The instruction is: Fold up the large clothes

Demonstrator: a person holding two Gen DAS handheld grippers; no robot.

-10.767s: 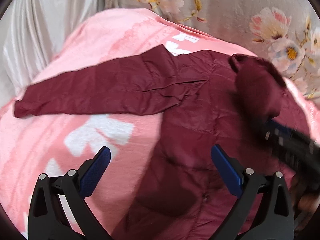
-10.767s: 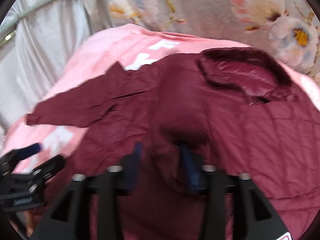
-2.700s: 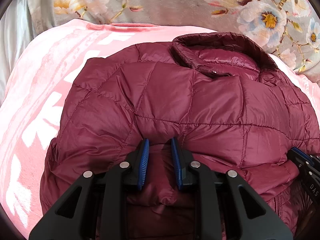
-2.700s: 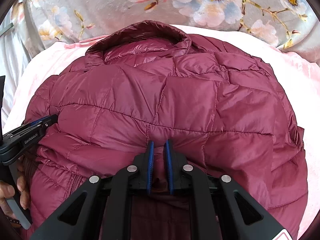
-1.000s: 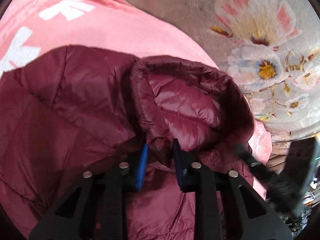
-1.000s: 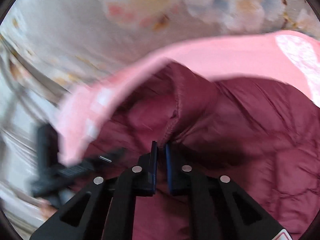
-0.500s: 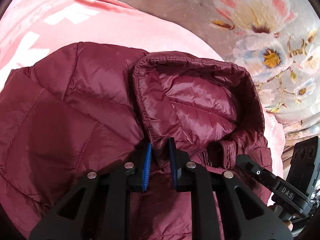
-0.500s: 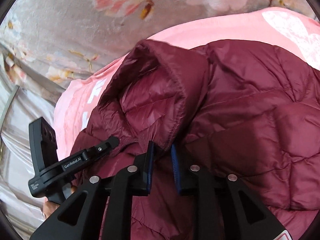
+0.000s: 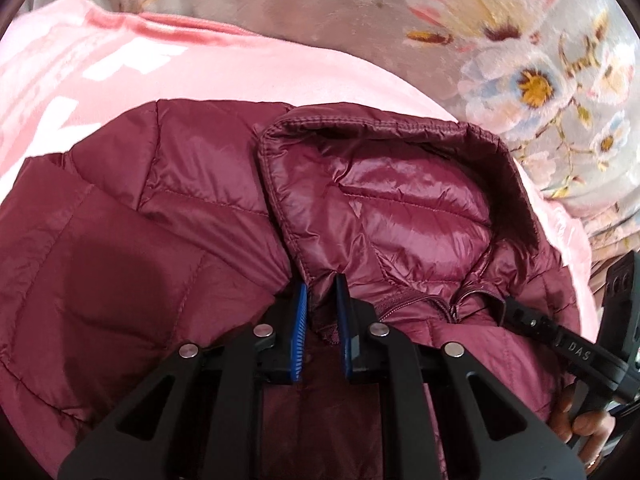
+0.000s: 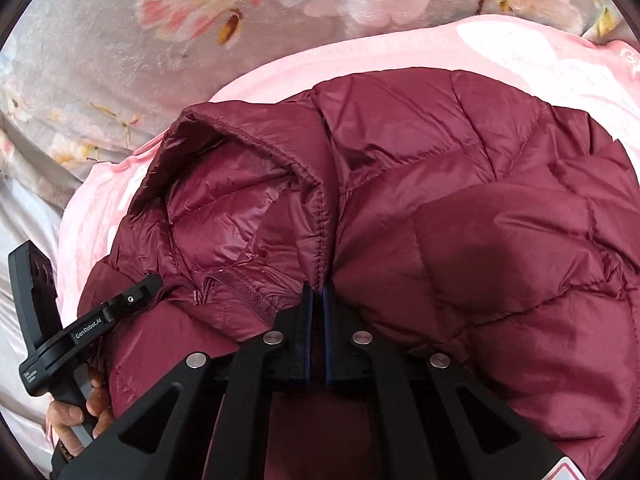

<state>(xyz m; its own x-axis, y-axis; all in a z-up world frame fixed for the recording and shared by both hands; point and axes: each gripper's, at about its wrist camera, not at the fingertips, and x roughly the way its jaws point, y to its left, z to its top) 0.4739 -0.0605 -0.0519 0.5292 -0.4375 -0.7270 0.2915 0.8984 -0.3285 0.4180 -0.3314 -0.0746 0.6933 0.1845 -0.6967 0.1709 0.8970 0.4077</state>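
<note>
A maroon quilted puffer jacket [image 9: 132,216] lies folded on a pink blanket [image 9: 224,68]. Its collar [image 9: 400,200] stands open, showing the shiny lining. My left gripper [image 9: 321,284] is shut on the collar's edge at one end. My right gripper [image 10: 316,286] is shut on the collar's edge [image 10: 316,200] at the other end. Each gripper shows in the other's view: the right one at the lower right [image 9: 516,314], the left one at the lower left [image 10: 148,284]. The jacket body [image 10: 500,220] spreads to the right in the right wrist view.
A grey floral cloth [image 9: 520,52] hangs behind the blanket. In the right wrist view it fills the top [image 10: 240,20]. A pale satin sheet [image 10: 24,216] lies at the far left. The blanket's edge [image 10: 96,184] runs close to the collar.
Both grippers have tightened on the collar ends and the view has settled. The collar now stands more open and flatter. Earlier the grippers carried the folded jacket body and turned toward the collar.
</note>
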